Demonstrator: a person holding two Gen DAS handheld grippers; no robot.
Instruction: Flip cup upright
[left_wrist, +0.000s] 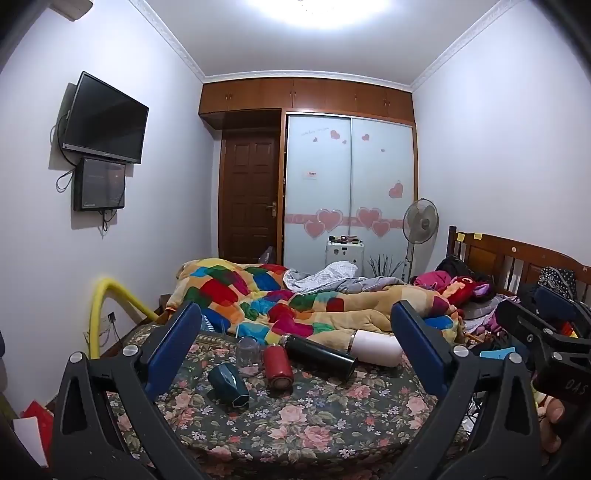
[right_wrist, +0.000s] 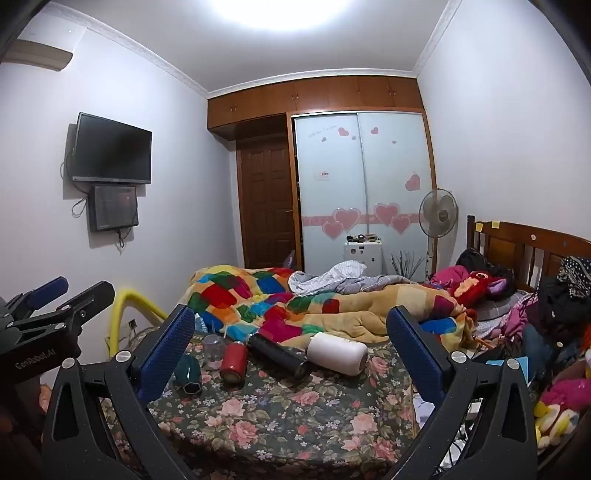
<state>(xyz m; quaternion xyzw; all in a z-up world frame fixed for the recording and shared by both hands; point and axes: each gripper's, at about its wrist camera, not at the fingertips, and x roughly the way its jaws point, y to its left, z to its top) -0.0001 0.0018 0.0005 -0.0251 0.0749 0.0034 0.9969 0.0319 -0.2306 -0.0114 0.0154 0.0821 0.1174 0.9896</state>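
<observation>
Several cups lie on their sides on the floral bedspread: a dark teal faceted cup, a red cup, a black flask and a white cup. A small clear glass jar stands upright behind the red cup. My left gripper is open and empty, held above and short of the cups. My right gripper is open and empty, also short of them.
A colourful patchwork quilt is heaped behind the cups. Clothes and plush toys pile up at the right by the wooden headboard. A yellow tube curves at the left bed edge. A wall TV, wardrobe and standing fan are far back.
</observation>
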